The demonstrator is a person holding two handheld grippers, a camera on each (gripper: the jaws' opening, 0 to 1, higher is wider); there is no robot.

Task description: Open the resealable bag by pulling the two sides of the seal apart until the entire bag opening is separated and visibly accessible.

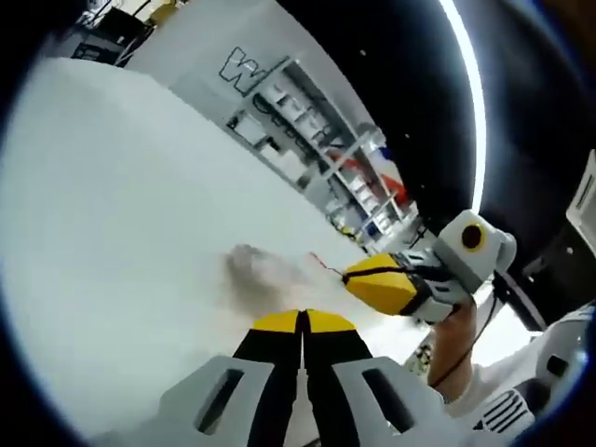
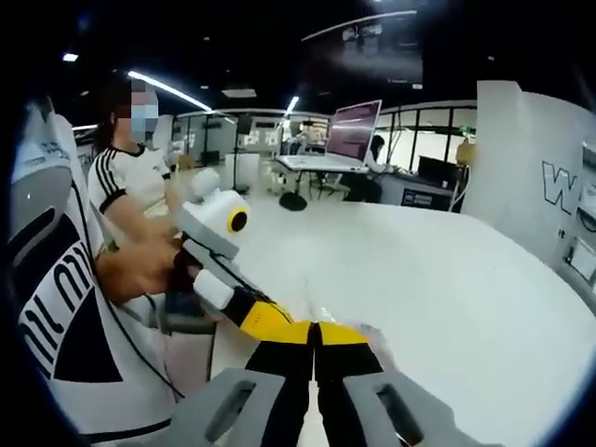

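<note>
Gripping the resealable bag (image 1: 270, 279) from two sides, both tongs meet above the white table (image 1: 112, 205). The left gripper (image 1: 303, 321) has its jaws closed together, seemingly on one edge of the seal, and the right gripper (image 2: 314, 332) looks the same on the other edge. The bag is blurred, so I cannot tell if the seal is parted. I judge the pulling is just starting; the whole opening remains to separate.

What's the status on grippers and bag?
Left gripper shut, right gripper shut, tips close together. Clear bag blurred between them, grip and seal state unreadable. White table below, nothing blocking.
</note>
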